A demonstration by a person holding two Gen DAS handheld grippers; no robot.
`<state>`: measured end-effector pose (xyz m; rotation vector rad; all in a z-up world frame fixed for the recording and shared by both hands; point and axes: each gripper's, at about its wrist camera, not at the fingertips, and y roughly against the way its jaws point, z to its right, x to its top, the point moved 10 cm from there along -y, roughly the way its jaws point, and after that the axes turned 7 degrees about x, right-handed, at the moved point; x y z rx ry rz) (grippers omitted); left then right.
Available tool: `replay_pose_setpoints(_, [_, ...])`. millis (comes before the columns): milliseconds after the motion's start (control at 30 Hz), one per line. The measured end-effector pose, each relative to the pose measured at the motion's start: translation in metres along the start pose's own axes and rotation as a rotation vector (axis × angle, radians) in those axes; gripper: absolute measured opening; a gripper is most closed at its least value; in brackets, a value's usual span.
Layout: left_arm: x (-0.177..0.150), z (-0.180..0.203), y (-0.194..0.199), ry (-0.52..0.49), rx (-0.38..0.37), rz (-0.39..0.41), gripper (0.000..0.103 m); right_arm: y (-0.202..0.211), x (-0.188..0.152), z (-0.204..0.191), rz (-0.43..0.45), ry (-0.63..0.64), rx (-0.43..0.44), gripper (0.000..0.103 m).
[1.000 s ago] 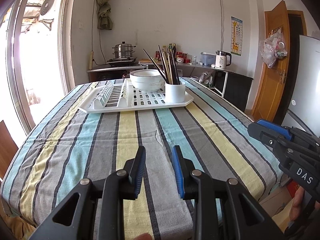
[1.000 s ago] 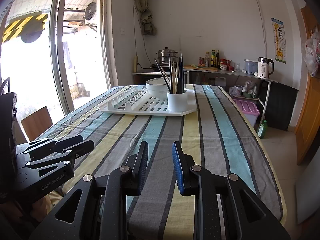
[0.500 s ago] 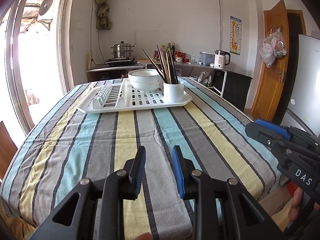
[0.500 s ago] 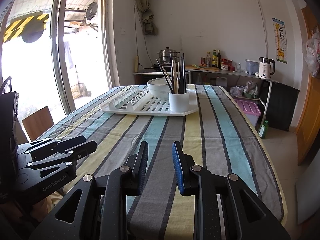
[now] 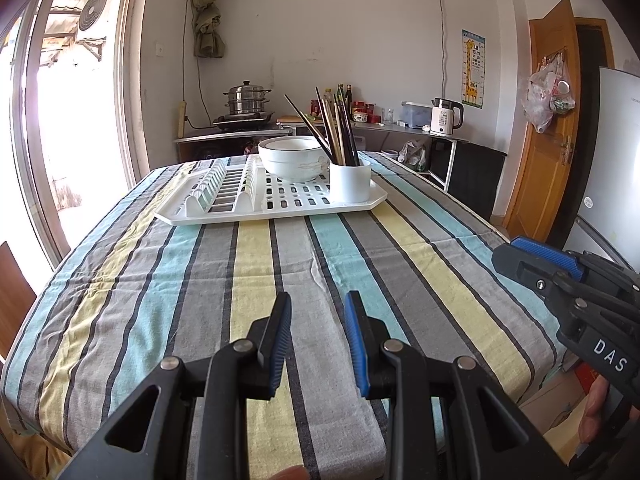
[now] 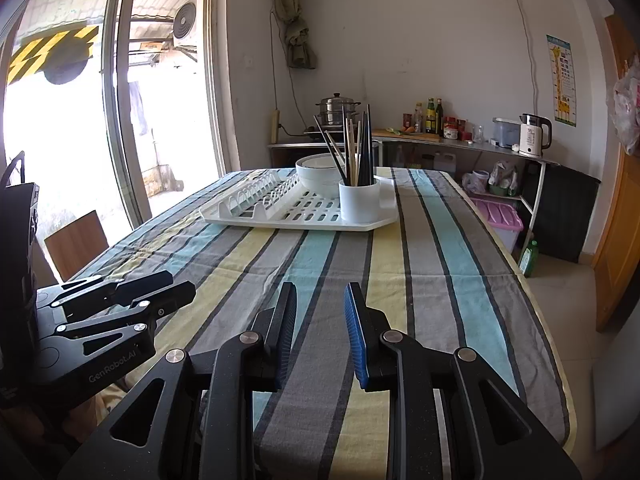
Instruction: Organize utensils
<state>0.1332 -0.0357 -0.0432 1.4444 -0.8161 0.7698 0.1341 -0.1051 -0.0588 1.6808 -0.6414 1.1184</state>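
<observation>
A white dish rack (image 5: 280,204) (image 6: 296,216) lies at the far end of the striped tablecloth (image 5: 280,272) (image 6: 400,280). On it stand stacked white bowls (image 5: 292,158) (image 6: 320,174) and a white cup (image 5: 350,180) (image 6: 359,202) holding several dark and pale chopsticks (image 5: 338,128) (image 6: 356,148). My left gripper (image 5: 318,304) (image 6: 182,286) hovers over the near edge of the table, open, with nothing between its pads. My right gripper (image 6: 320,294) (image 5: 506,252) is beside it on the right, also open and empty. Both are well short of the rack.
A counter along the back wall carries a steamer pot (image 5: 246,100), bottles and a kettle (image 5: 444,116). A glass sliding door is on the left, a wooden door (image 5: 548,120) and a fridge on the right. A pink storage box (image 6: 500,216) and a green bottle sit on the floor.
</observation>
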Motion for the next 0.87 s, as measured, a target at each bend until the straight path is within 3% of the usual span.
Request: replay_pose_setpoints(867, [-0.0056,0.0016,-0.0093,-0.004,0.004,-0.017,0.029,-0.0071,-0.0053,0.0036,-0.014,0.001,0.005,0.025])
